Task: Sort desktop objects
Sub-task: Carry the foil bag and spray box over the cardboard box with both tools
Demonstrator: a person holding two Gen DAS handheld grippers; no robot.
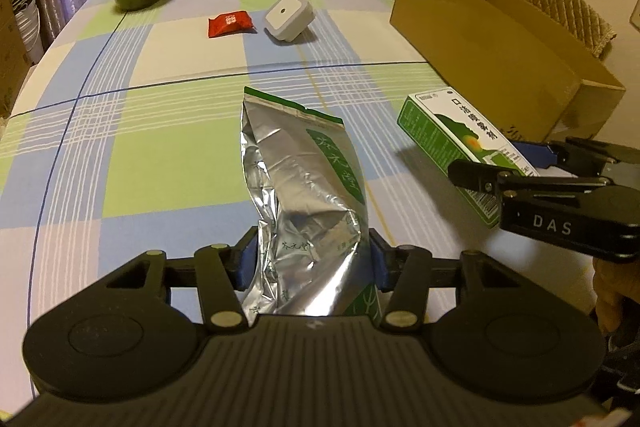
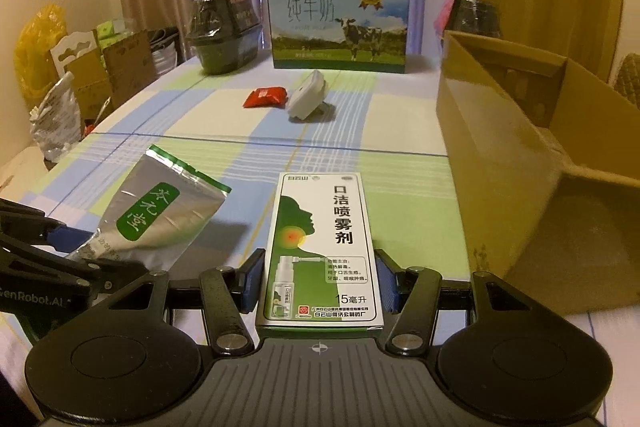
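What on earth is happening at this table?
A person is tidying the checked table with two hand-held tongs. The left tongs grip a silver foil pouch; the right tongs grip a green-and-white spray box. An open cardboard box waits at the right. A red packet and a white plug lie farther back.

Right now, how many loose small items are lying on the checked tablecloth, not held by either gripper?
2. A red foil snack packet lies mid-table, and a white rounded plastic device sits just right of it, both before the milk carton. The cardboard box may hide more.
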